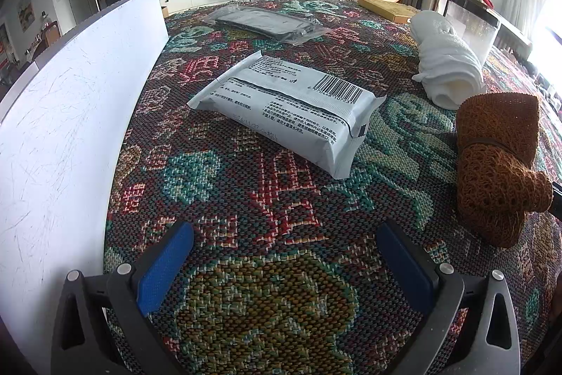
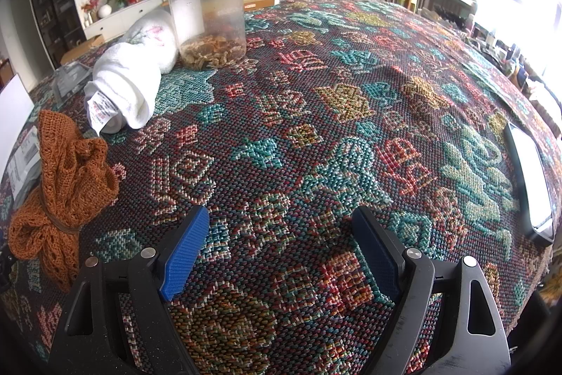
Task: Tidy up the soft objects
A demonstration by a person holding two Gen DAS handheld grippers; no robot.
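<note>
A white soft pack with a barcode (image 1: 288,109) lies on the patterned tablecloth ahead of my left gripper (image 1: 284,231), which stands open over bare cloth. A brown knitted bundle (image 1: 498,164) tied with a band sits to its right, and a rolled white towel (image 1: 446,65) lies behind that. In the right wrist view the brown knitted bundle (image 2: 59,192) is at the far left and the white towel (image 2: 130,76) behind it. My right gripper (image 2: 281,217) is open above the cloth, with nothing between its blue pads.
A white board (image 1: 70,115) stands along the left. A clear bag with a dark item (image 1: 267,23) and a flat cardboard box (image 1: 390,8) lie at the back. A clear jar with a black lid (image 2: 207,13) stands by the towel. A phone (image 2: 530,178) lies at the right edge.
</note>
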